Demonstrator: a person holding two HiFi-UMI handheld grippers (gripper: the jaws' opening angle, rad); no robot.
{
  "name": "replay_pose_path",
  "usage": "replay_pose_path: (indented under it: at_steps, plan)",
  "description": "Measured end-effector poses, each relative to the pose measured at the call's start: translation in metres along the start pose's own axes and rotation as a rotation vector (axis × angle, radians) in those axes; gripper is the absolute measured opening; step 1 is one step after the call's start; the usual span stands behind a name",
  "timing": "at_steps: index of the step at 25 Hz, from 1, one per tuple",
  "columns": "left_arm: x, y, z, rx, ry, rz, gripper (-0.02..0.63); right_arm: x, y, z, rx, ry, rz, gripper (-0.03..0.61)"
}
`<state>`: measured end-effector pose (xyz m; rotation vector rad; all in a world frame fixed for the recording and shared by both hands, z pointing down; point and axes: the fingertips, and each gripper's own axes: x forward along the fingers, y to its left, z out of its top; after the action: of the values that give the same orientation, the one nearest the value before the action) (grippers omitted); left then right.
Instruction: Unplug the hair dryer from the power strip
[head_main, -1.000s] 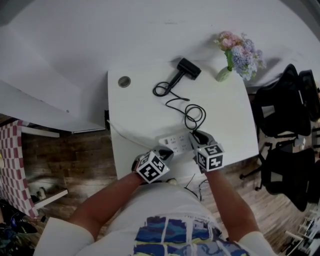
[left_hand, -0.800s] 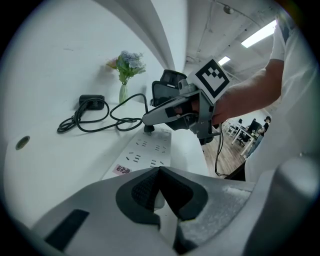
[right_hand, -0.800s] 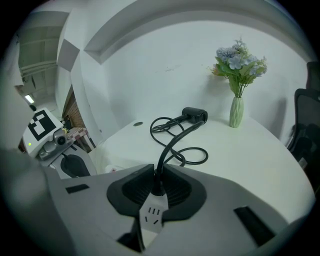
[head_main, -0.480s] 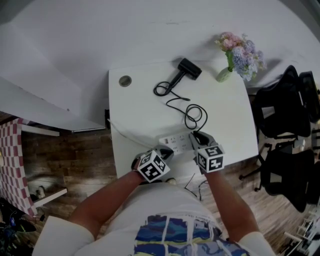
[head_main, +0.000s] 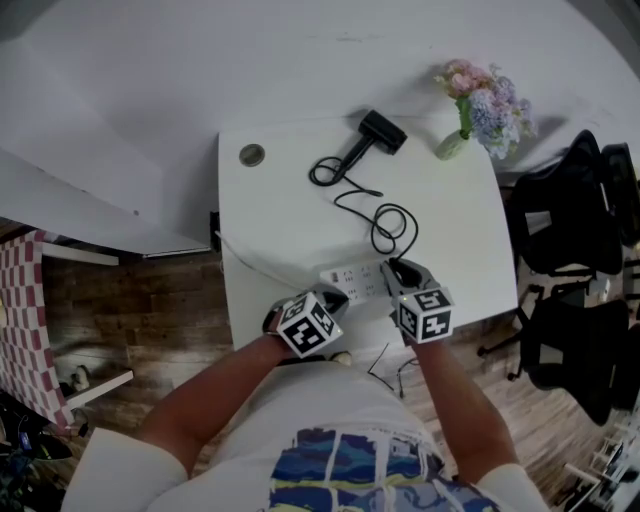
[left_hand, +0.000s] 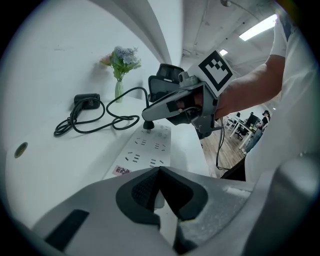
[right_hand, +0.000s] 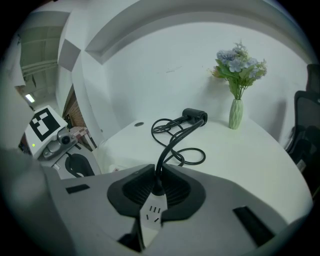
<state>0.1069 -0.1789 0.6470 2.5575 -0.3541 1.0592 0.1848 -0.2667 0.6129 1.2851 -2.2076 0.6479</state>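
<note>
A black hair dryer (head_main: 383, 131) lies at the far side of the white table (head_main: 280, 215). Its cord (head_main: 390, 228) loops back to a black plug (left_hand: 147, 125) seated in the far end of the white power strip (head_main: 352, 281). My right gripper (head_main: 398, 272) is shut on that plug (right_hand: 158, 188), with the strip (right_hand: 152, 220) showing just beneath the pads. My left gripper (head_main: 338, 297) is shut, its tips (left_hand: 159, 175) down over the strip's near end (left_hand: 145, 150). I cannot tell whether they press on it.
A vase of flowers (head_main: 455, 143) stands at the table's far right corner. A round cable grommet (head_main: 251, 155) is at the far left. Black office chairs (head_main: 570, 230) stand to the right of the table. The wall runs behind it.
Both grippers hold their places on the strip and the plug. The plug is still seated. Only the head view shifts slightly.
</note>
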Motion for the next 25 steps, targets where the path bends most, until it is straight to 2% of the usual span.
replay_pose_path:
  at_steps: [6,14,17,25]
  plan:
    - [0.001,0.001,-0.001,-0.013,0.025,-0.025,0.002,-0.007,0.011,0.044,-0.107,-0.097,0.02,0.044]
    - [0.001,0.001,-0.001,-0.045,0.009,-0.023,0.002,-0.017,0.0,0.047,-0.06,-0.09,0.03,0.044]
    - [0.0,0.002,-0.001,-0.098,-0.023,-0.03,0.002,-0.021,-0.002,0.045,-0.054,-0.088,0.033,0.044]
    - [-0.028,0.009,0.016,-0.222,-0.181,-0.019,0.002,-0.031,0.001,0.053,-0.05,-0.098,0.057,0.046]
